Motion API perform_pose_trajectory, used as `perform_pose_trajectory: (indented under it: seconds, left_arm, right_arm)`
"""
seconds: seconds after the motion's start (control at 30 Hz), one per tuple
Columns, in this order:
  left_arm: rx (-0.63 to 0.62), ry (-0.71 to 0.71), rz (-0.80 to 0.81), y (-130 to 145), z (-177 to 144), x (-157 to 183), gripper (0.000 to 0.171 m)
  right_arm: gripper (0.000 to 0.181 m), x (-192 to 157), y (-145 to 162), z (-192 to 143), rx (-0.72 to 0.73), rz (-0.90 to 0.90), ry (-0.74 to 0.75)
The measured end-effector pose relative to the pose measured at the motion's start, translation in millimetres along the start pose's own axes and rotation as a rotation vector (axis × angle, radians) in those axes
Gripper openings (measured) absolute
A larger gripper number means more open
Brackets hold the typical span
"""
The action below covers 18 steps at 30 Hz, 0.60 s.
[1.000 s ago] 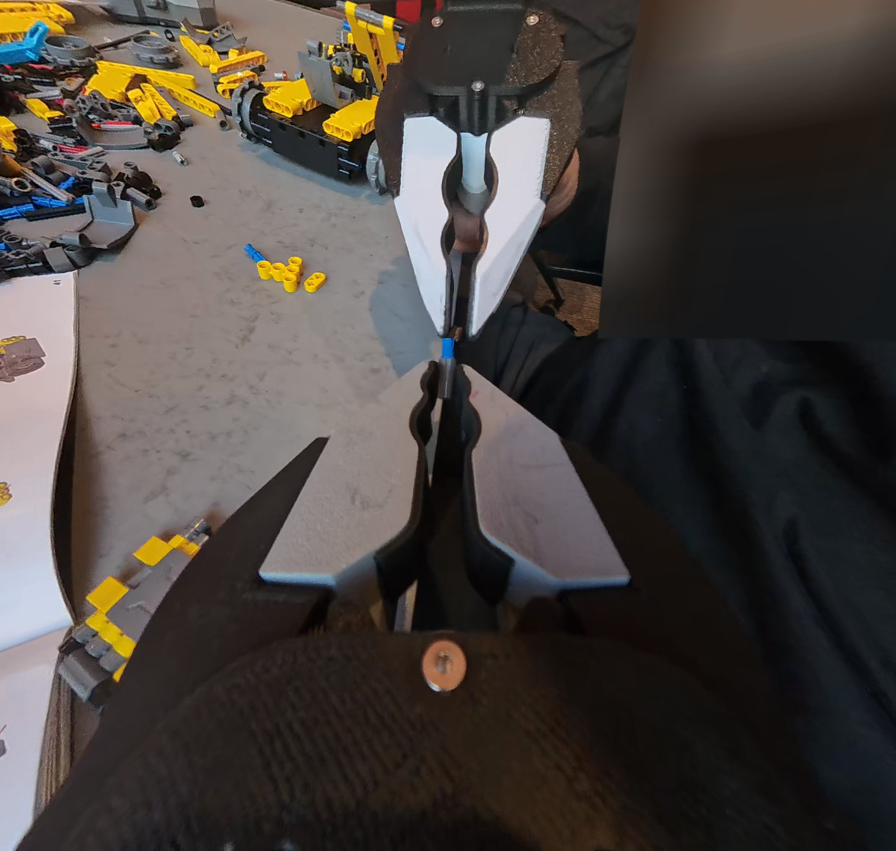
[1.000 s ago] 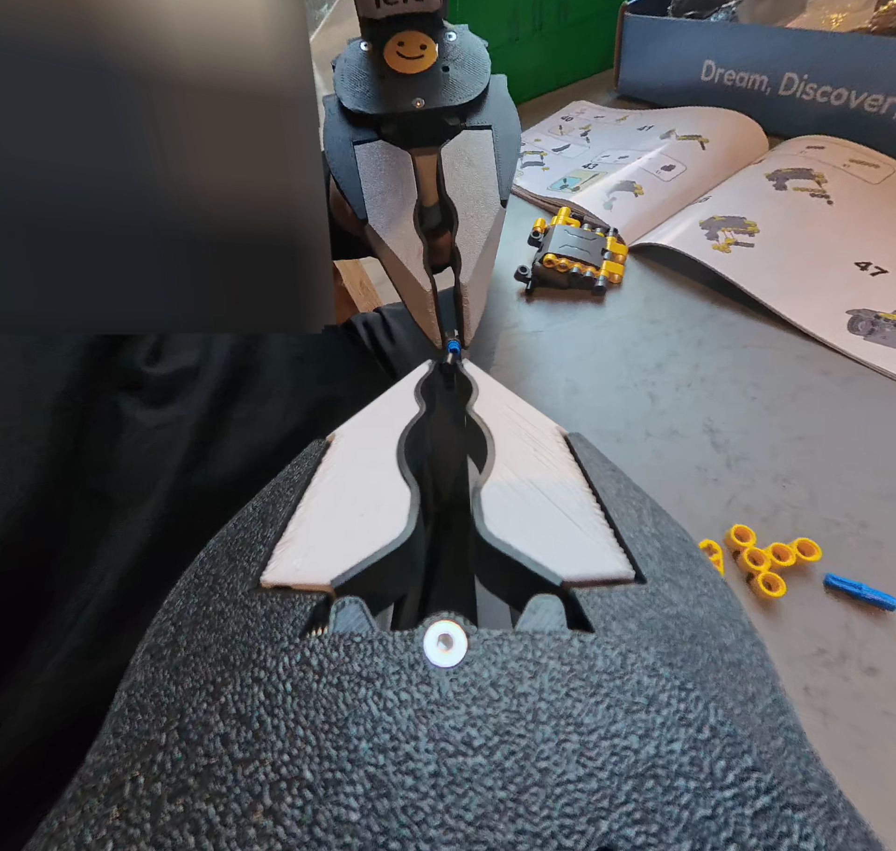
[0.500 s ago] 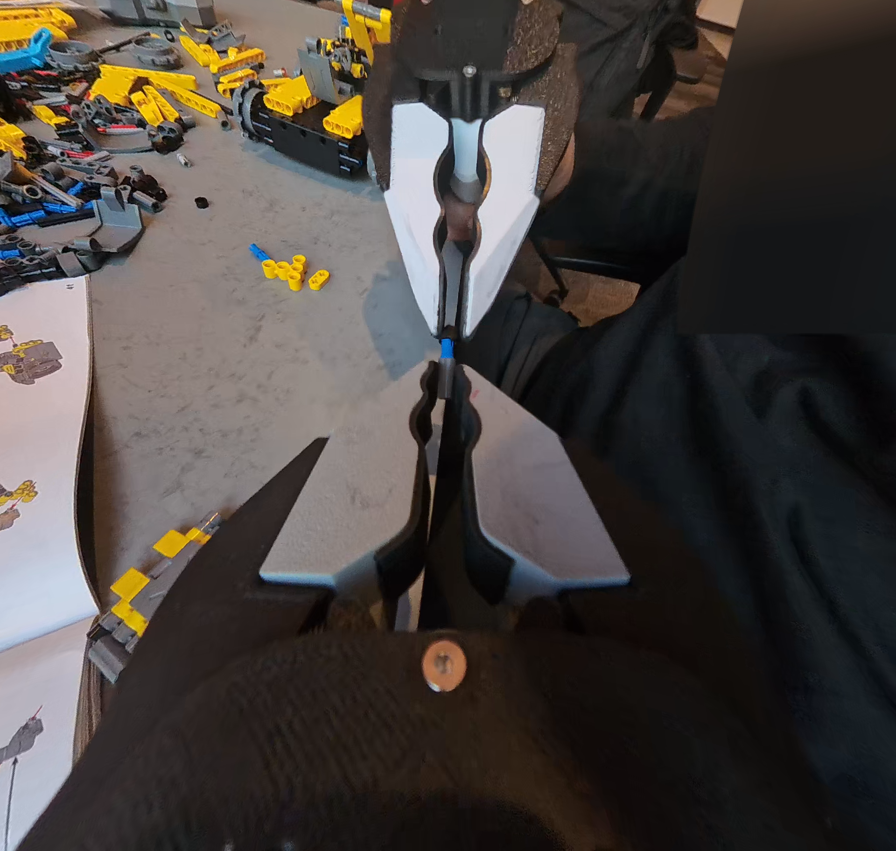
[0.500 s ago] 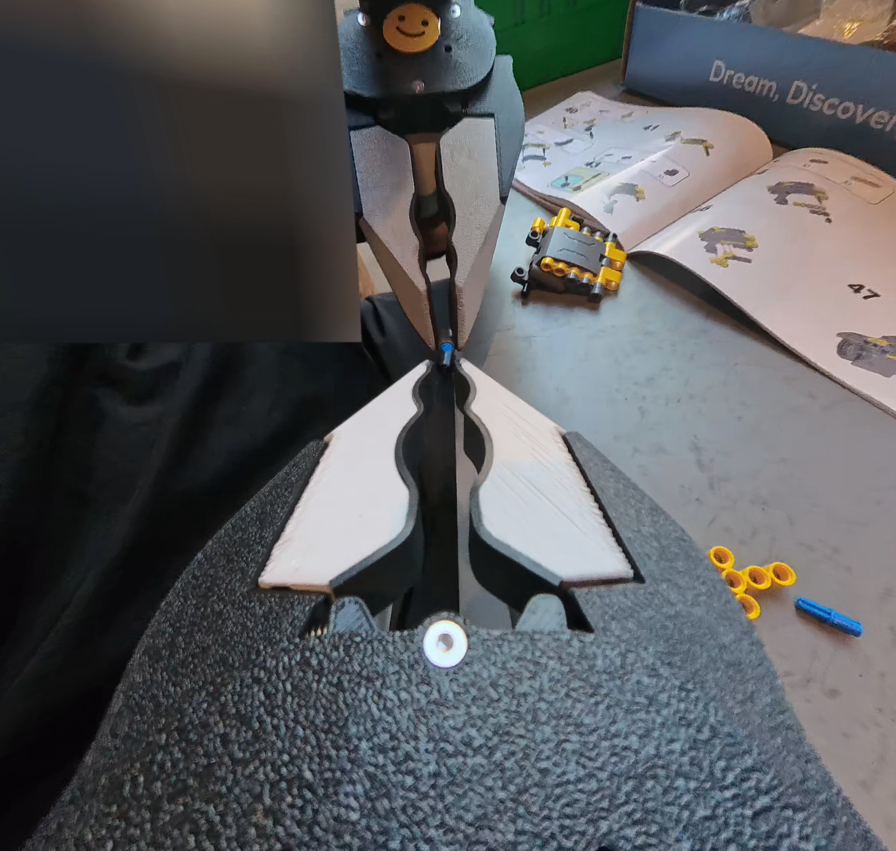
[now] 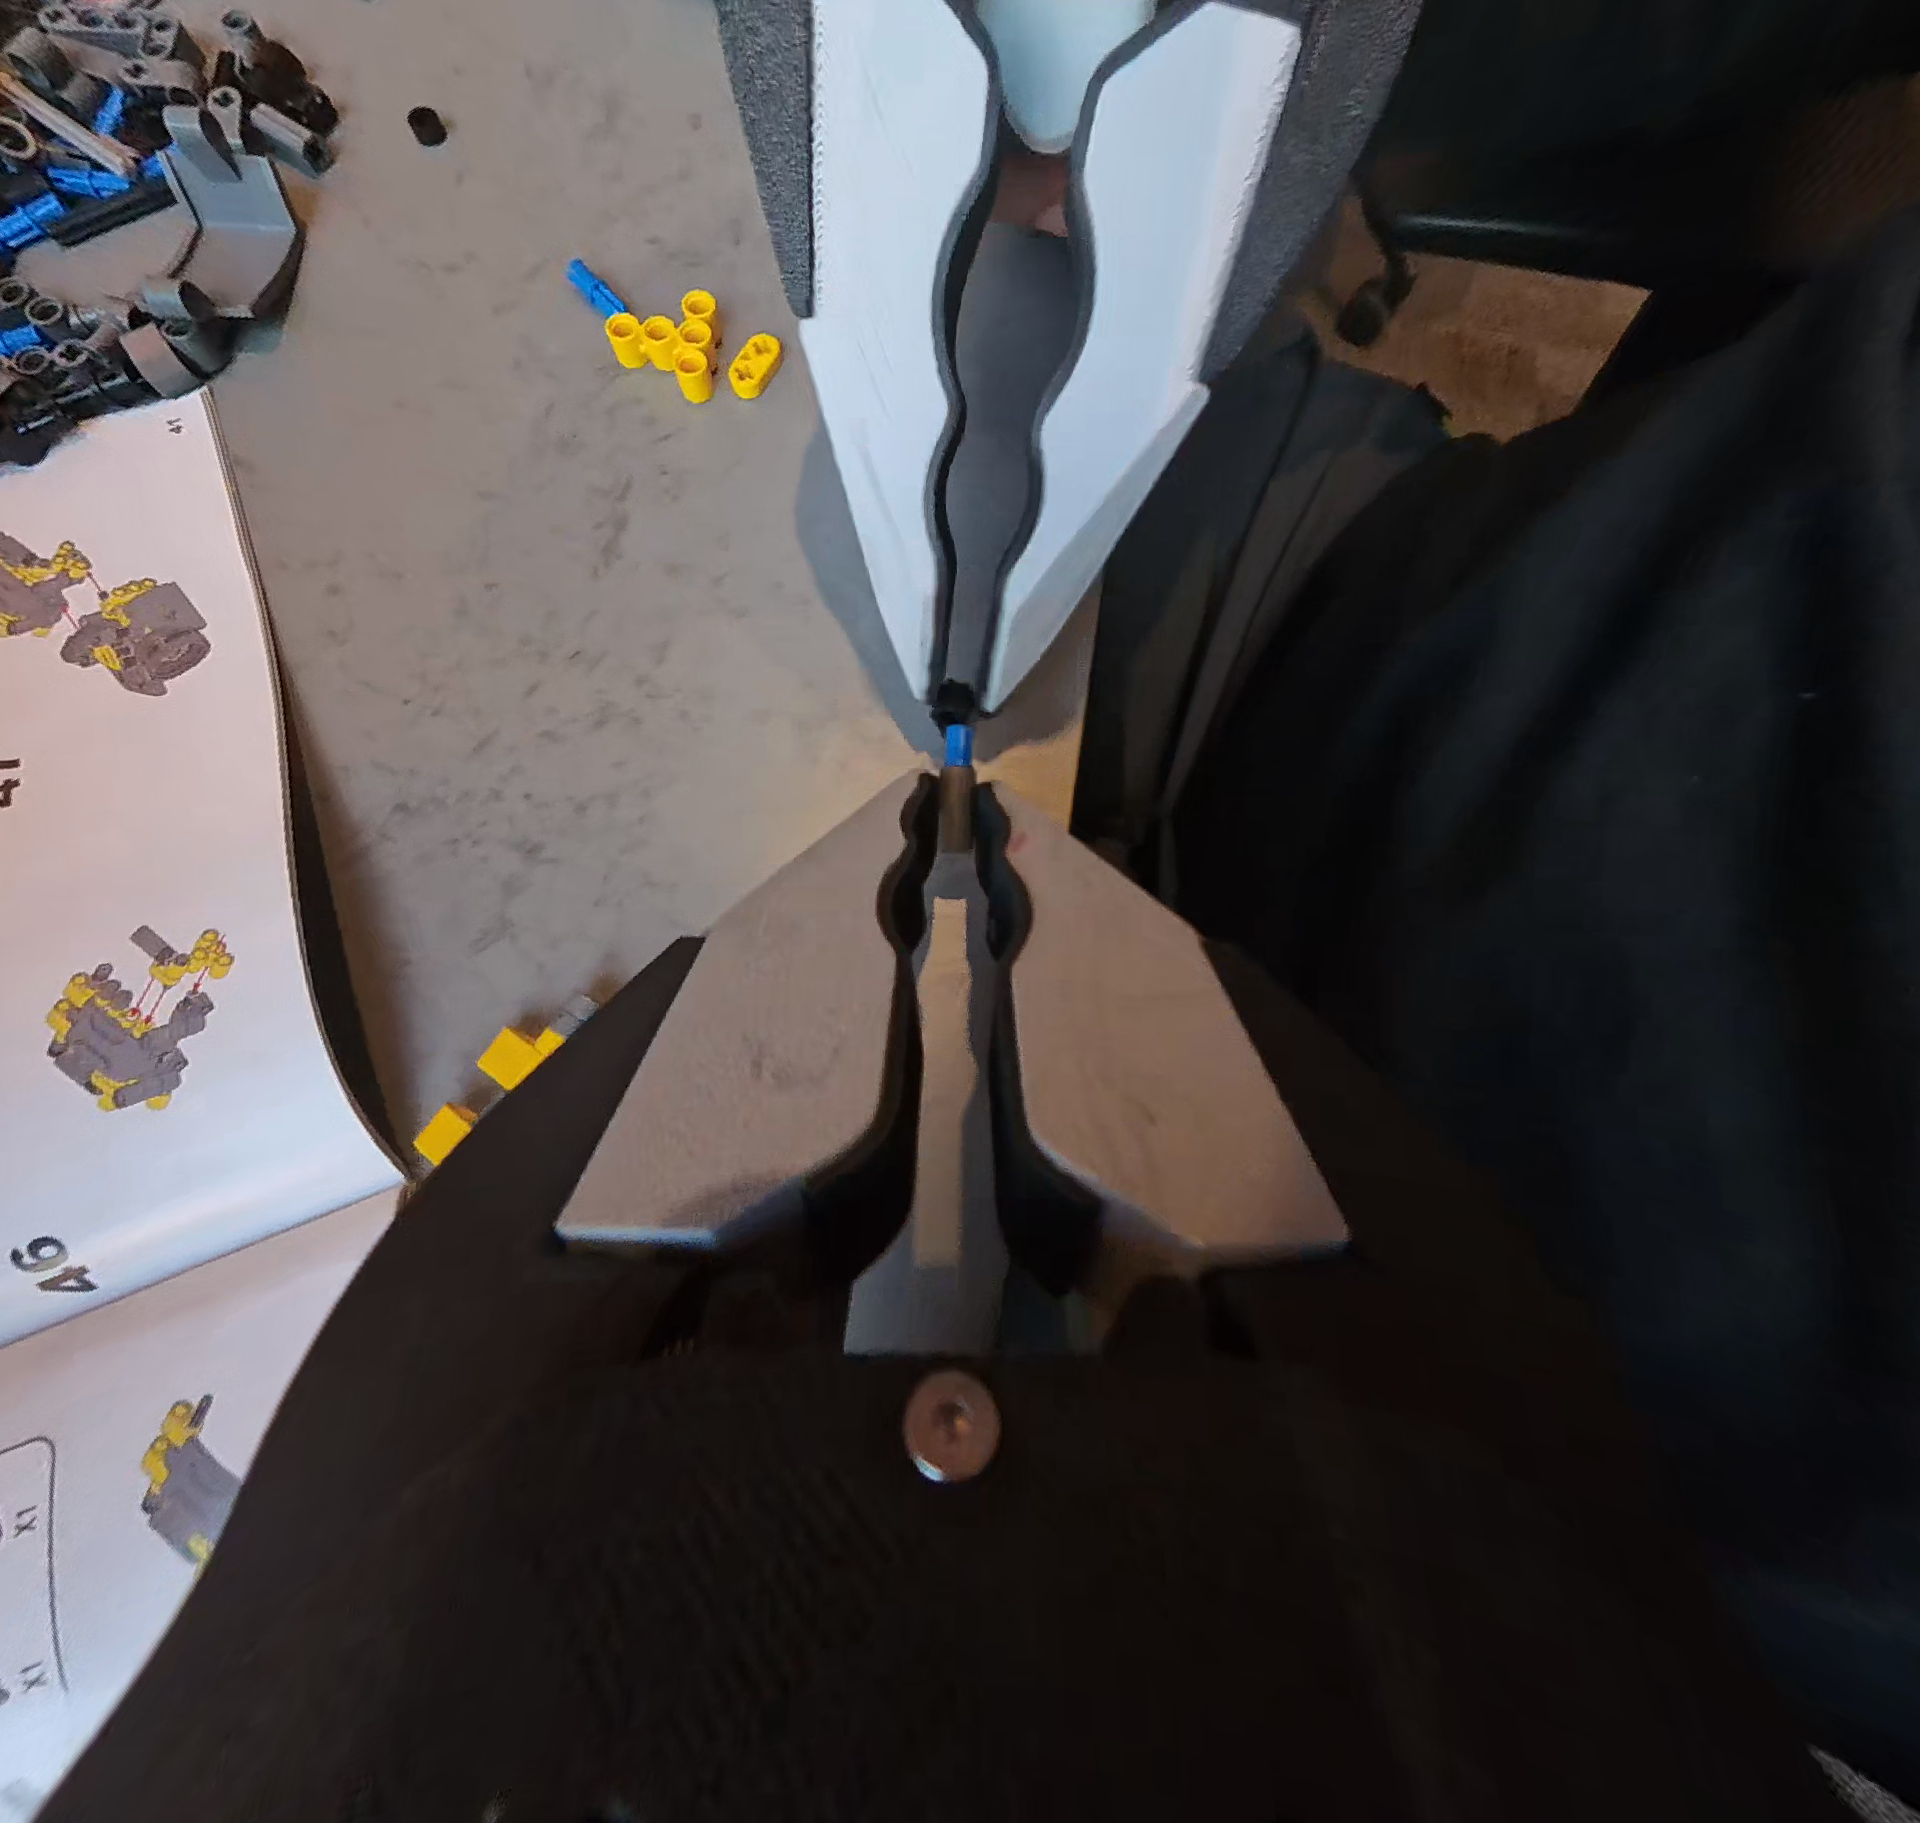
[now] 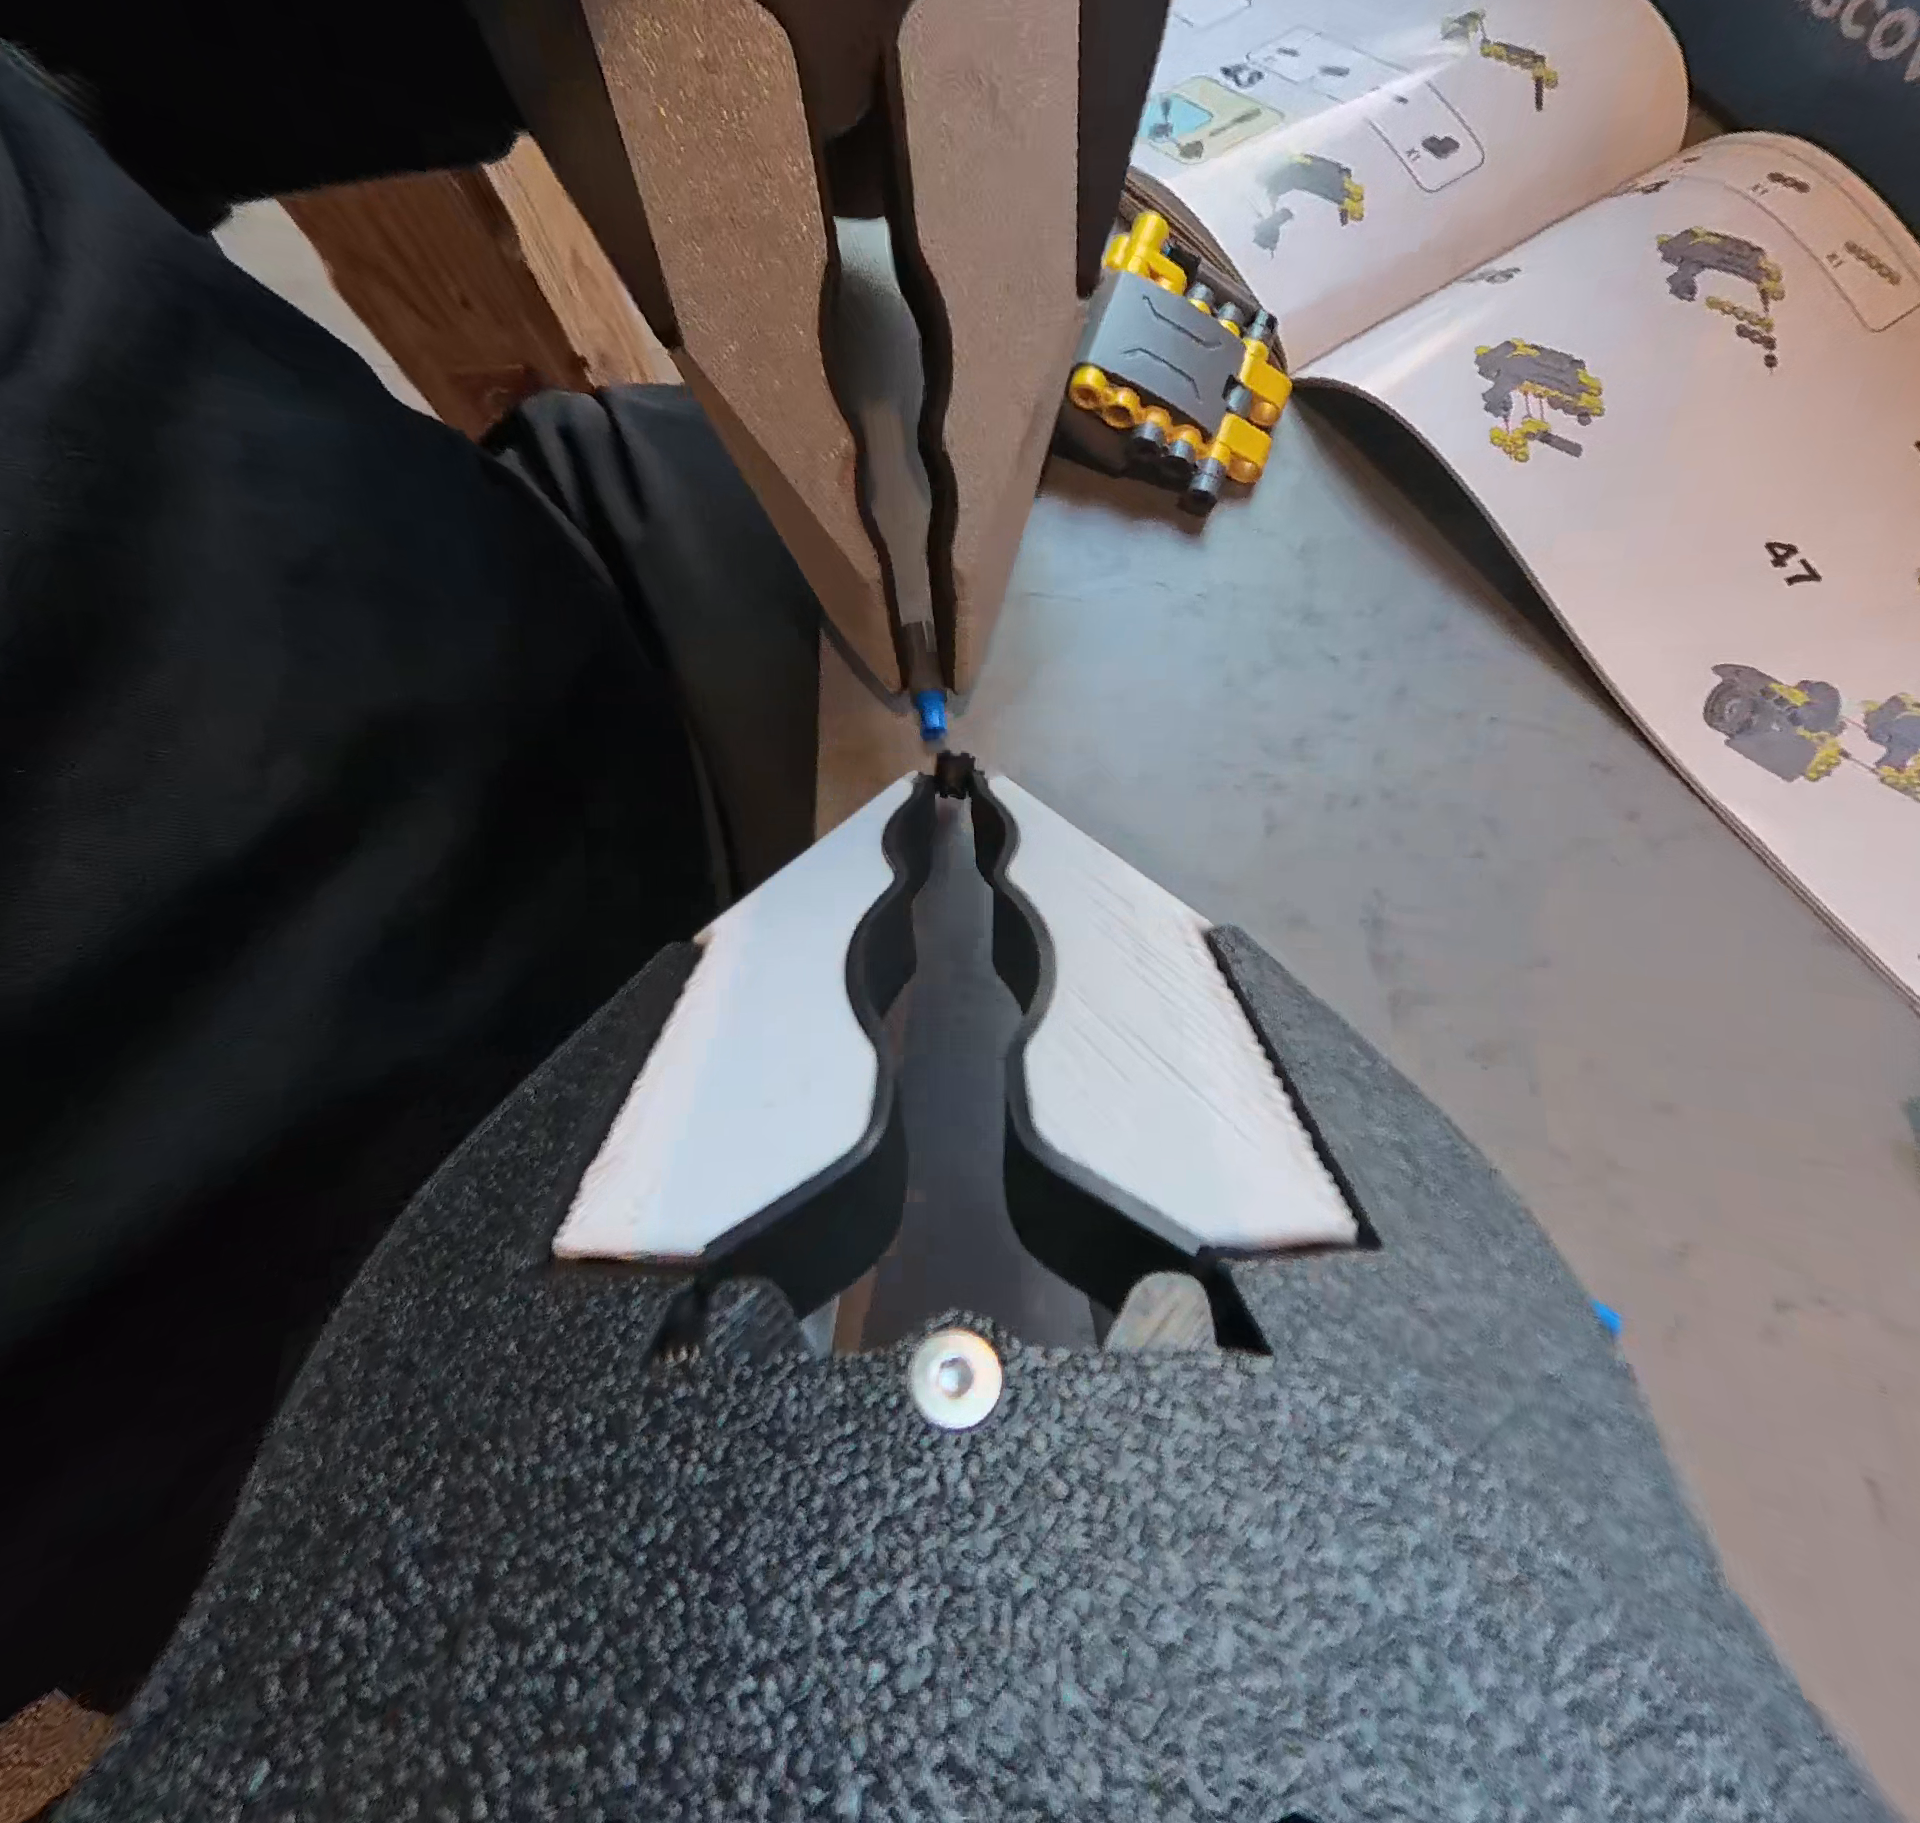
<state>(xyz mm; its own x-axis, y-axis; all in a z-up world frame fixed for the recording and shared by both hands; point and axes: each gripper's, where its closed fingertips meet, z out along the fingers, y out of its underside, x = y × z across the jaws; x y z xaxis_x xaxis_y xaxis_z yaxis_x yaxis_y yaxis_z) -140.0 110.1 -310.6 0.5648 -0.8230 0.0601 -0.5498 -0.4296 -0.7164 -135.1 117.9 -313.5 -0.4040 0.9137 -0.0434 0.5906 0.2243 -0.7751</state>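
- Here, the left gripper (image 5: 954,799) and right gripper (image 5: 961,701) meet nose to nose just off the near edge of the grey table (image 5: 520,630), above a person's dark clothing.
- The left gripper's fingers are closed on one blue-tipped pin (image 5: 957,745). Its dark end is clamped between the tips and its blue end pokes forward.
- The right gripper's fingers are pinched on one small black piece (image 6: 951,767), held at the very tips.
- The pin's long axis runs along the line joining the two grippers, blue end pointing straight at the black piece. The right wrist view shows a sliver of gap between them. From the left wrist view they look to be touching, so contact cannot be settled.
- On the table, well apart from both grippers, lie six small yellow connectors (image 5: 681,345) in a cluster with one loose blue pin (image 5: 594,283) beside them.
- One open instruction booklet (image 6: 1558,319) lies on the table, with one yellow-and-dark sub-assembly (image 6: 1174,371) against its edge.
- One heap of grey, black and blue parts (image 5: 125,215) sits at the table's far side, too tangled to count.
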Motion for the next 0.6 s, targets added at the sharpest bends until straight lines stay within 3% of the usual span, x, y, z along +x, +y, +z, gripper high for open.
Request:
perform_pose_trajectory:
  seconds: [0.6]
  left_arm:
    - [-0.048,-0.023,-0.042,10,5,-8,0.004]
  right_arm:
    - [0.010,11,17,-4,-0.078,-0.040,0.058]
